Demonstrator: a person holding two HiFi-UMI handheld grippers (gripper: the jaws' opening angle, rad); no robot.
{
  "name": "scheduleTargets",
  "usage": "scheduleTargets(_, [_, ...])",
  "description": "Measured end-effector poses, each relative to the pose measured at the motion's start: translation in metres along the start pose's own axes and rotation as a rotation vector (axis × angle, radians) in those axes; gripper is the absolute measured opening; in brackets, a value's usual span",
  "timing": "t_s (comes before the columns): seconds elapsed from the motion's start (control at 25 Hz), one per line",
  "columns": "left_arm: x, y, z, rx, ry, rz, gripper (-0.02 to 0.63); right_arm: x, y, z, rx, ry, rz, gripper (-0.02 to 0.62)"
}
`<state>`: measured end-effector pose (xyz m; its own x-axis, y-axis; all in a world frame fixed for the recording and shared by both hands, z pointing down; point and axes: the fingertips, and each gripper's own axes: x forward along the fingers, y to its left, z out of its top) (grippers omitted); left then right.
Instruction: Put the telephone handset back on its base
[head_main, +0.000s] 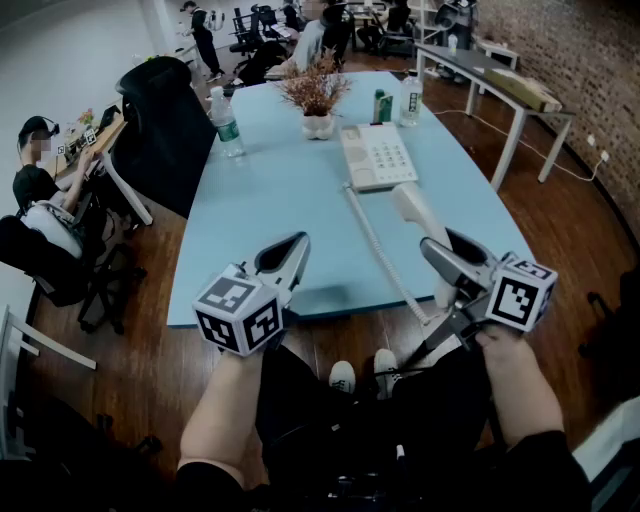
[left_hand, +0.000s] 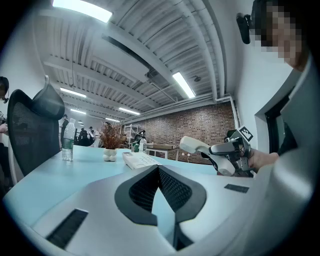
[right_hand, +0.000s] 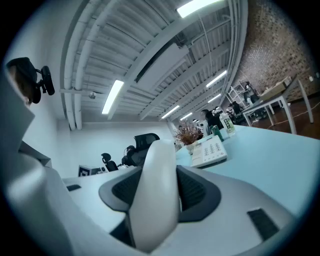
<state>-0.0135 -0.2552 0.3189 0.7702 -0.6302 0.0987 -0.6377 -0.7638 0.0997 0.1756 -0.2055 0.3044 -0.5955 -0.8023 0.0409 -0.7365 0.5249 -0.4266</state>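
The white telephone base (head_main: 375, 157) with its keypad lies at the middle of the light blue table (head_main: 270, 200). A coiled cord (head_main: 385, 265) runs from it towards the front edge. My right gripper (head_main: 440, 250) is shut on the white handset (head_main: 412, 205) and holds it in the air above the table's front right part, nearer to me than the base. In the right gripper view the handset (right_hand: 157, 190) fills the space between the pads, with the base (right_hand: 210, 151) beyond it. My left gripper (head_main: 292, 250) is shut and empty over the front edge; its view shows the base (left_hand: 139, 160) and the held handset (left_hand: 197, 146).
A potted dry plant (head_main: 316, 100), a water bottle (head_main: 226, 122), a green can (head_main: 382, 105) and another bottle (head_main: 410, 98) stand behind the base. A black office chair (head_main: 165, 110) is at the table's left side. Another table (head_main: 500, 75) stands at the right; people sit at the far left.
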Motion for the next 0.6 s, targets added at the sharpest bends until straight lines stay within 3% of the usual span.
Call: scheduleTargets(0.6, [-0.0018, 0.0037, 0.001, -0.003, -0.004, 0.008, -0.006, 0.0003, -0.0005, -0.0004, 0.002, 0.001, -0.001, 0.236])
